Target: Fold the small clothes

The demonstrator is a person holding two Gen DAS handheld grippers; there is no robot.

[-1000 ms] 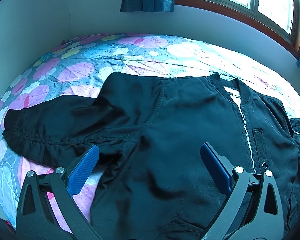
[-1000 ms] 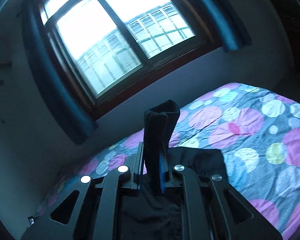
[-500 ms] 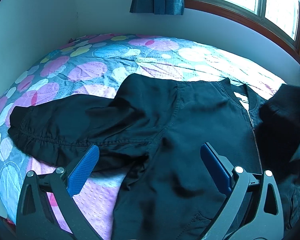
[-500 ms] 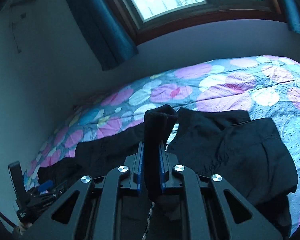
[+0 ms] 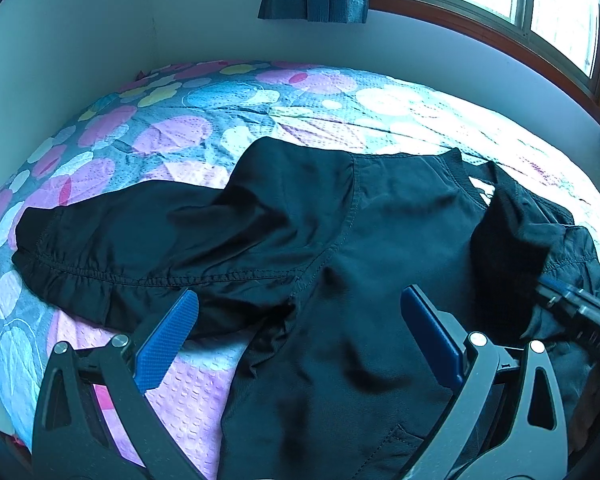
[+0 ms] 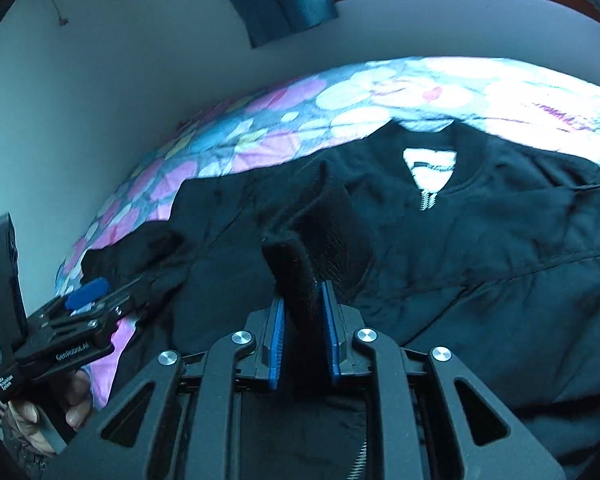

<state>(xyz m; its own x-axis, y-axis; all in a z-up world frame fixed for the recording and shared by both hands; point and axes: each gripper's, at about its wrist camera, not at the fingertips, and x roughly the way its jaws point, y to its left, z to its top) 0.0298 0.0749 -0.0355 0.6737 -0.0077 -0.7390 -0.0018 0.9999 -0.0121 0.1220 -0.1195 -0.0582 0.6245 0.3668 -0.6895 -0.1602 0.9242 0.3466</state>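
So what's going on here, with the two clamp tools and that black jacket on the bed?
A person is folding a black jacket spread on a flower-patterned bed, using a handheld gripper in each hand. The right gripper is shut on the jacket's ribbed cuff, holding that sleeve over the jacket's front. The left gripper is open above the jacket's body, gripping nothing. The other sleeve lies stretched out sideways, not yet folded.

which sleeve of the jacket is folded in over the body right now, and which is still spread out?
The jacket's right-side sleeve, its ribbed cuff clamped in the right gripper, lies over the chest. The left-side sleeve lies stretched out on the bedspread.
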